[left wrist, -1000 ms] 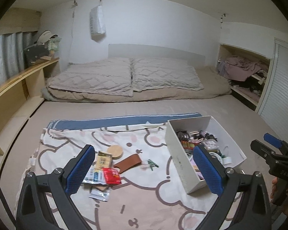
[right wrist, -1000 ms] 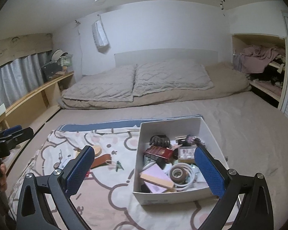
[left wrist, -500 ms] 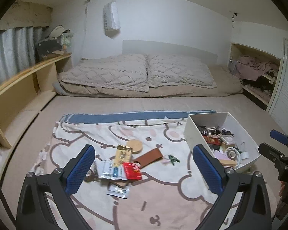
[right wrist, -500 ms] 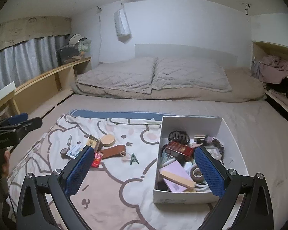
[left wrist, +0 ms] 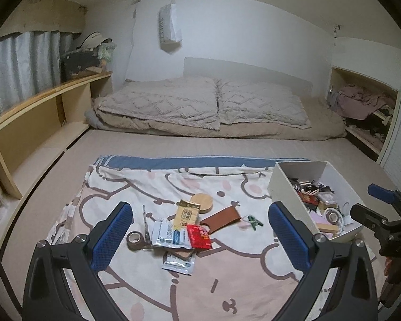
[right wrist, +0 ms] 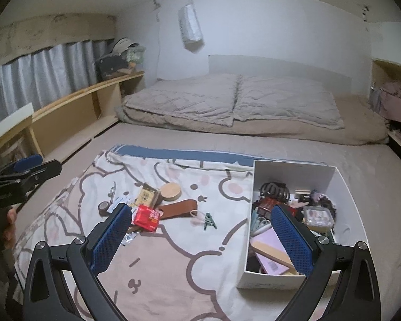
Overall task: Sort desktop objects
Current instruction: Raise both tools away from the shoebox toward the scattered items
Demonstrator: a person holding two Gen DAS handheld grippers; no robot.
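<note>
A cartoon-print cloth (left wrist: 227, 281) lies on the bed (left wrist: 227, 144) with bare mattress on every side, and its near half is unoccupied. The white box (right wrist: 294, 176), already crowded with small items, sits at the cloth's right edge, well apart from the loose pile: brown leather case (left wrist: 222, 218), round wooden lid (left wrist: 201, 202), red packet (left wrist: 199, 236), tape roll (left wrist: 135, 239) and green clip (left wrist: 254, 220). The left gripper (left wrist: 199, 238) and right gripper (right wrist: 200, 236) both hang above the cloth with jaws wide apart, holding nothing.
</note>
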